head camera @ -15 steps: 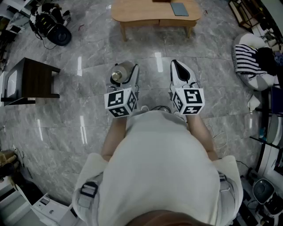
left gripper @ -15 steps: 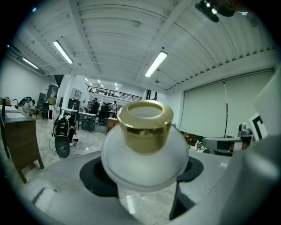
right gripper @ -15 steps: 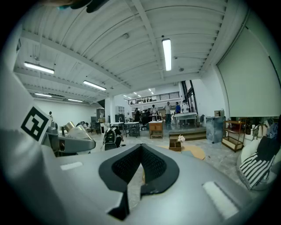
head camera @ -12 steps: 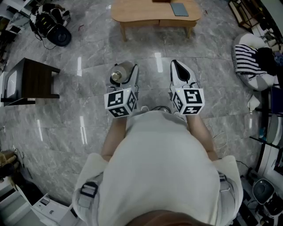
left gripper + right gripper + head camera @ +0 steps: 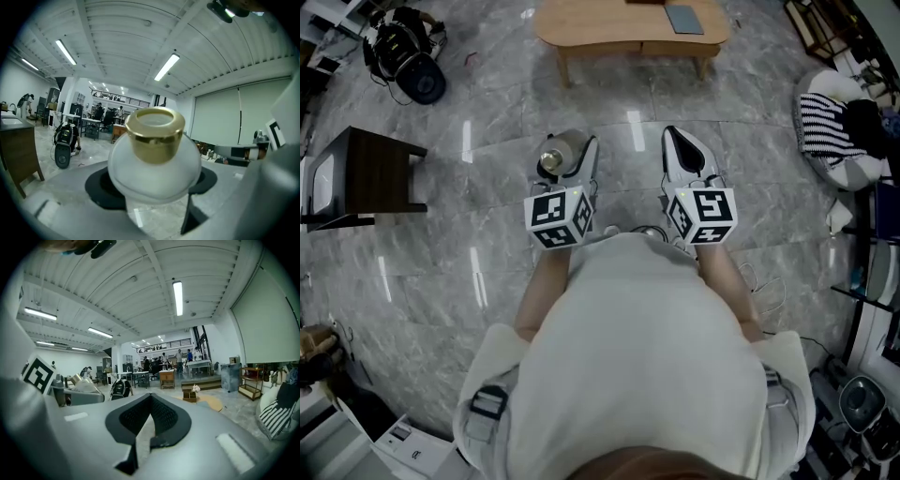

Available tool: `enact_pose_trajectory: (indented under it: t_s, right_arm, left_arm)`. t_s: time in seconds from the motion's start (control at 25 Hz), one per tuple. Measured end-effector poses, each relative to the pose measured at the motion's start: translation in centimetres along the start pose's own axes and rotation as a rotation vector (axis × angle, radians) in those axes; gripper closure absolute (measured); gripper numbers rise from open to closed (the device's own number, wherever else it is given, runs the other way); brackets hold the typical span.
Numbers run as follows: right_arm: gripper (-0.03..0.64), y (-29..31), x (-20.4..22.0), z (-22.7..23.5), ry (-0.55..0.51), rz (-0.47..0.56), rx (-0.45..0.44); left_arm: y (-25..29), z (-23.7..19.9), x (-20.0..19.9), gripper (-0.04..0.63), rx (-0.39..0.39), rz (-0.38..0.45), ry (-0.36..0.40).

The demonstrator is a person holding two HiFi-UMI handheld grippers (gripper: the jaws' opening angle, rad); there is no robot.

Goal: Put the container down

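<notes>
White container, gripped by left claw

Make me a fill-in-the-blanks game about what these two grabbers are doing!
1. The left gripper holds a white container whose cap is coloured ____.
2. The right gripper has its jaws together and holds ____.
3. The light wooden furniture on the floor ahead of both grippers is a ____.

Missing words: gold; nothing; table.
</notes>
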State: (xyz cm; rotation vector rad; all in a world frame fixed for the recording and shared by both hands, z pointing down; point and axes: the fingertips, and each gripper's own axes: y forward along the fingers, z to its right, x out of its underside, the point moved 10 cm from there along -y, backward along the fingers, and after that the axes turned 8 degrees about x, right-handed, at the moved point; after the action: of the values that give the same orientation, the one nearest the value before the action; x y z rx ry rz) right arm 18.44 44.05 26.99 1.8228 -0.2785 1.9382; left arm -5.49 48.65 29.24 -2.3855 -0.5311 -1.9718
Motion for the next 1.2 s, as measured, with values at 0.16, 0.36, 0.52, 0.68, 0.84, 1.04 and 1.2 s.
enact_pose_trajectory:
  t_s: [0.16, 0.36, 0.52, 0.68, 0.84, 1.04, 1.2]
  right_arm:
    - [0.617, 1.3, 0.4, -1.1, 0.007, -0.011, 0.031]
    - [0.617, 3.1, 0.3, -2.5, 0.015, -0.025, 0.055]
    - [0.617, 4.3, 0.2, -3.1, 0.024, -0.037, 0.047]
    - [0.617, 5.7, 0.1, -2.8, 0.045, -0.036, 0.038]
    - [0.617, 7.8, 0.0, -2.2, 0.031, -0.044, 0.024]
    - [0.617, 11.6, -0.5, -0.3, 0.034, -0.042, 0.003]
    - [0.617, 16.2, -1.1, 2.0, 0.040, -0.026, -0.015]
  left_arm:
    - [0.4, -1.9, -0.3, 0.255, 0.016, -0.014, 0.006]
    - [0.9, -4.6, -0.8, 0.255, 0.027, -0.022, -0.004]
    - [1.7, -6.3, -1.0, 0.255, 0.028, -0.035, -0.012]
    - [3.1, -7.2, -1.2, 0.255, 0.033, -0.040, -0.026]
    - [5.1, -7.9, -1.5, 0.255, 0.034, -0.039, -0.027]
    - [8.9, -8.5, -2.0, 0.255, 0.025, -0.040, -0.024]
    - [13.1, -9.4, -2.9, 0.255, 0.015, -0.035, -0.014]
